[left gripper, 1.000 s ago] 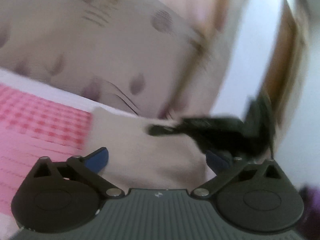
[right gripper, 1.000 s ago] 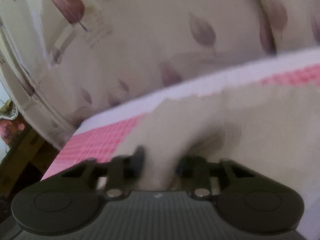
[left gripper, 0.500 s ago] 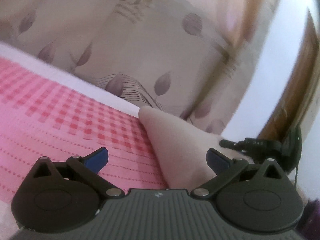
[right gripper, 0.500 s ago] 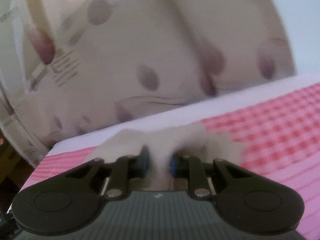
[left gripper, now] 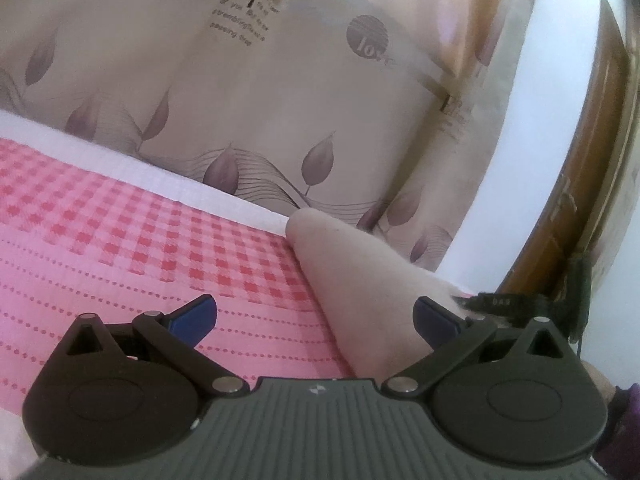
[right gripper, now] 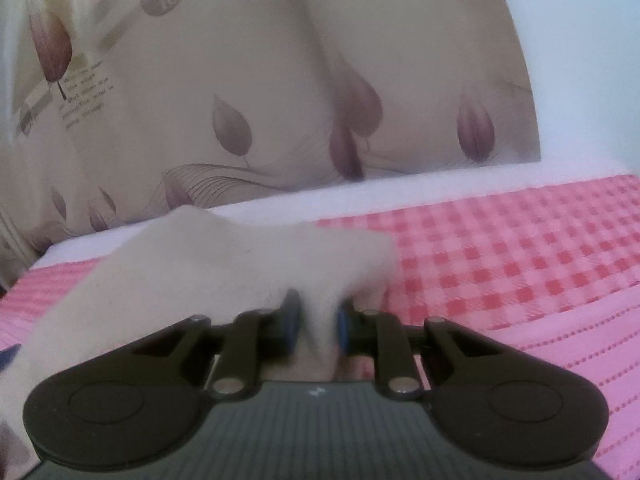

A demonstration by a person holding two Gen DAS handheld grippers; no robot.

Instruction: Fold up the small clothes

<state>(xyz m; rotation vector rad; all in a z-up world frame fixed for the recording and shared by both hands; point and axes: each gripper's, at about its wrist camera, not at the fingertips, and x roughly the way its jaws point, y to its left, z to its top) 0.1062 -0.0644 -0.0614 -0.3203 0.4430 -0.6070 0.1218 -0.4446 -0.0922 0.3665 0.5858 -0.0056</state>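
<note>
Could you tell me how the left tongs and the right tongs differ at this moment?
The left tongs stand wide open, while the right tongs are closed to a narrow gap. The left tongs hold nothing, with the beige garment merely lying between them; the right tongs pinch a fold of that garment. Both have blue pads on black arms and sit low over the pink checked cloth.
</note>
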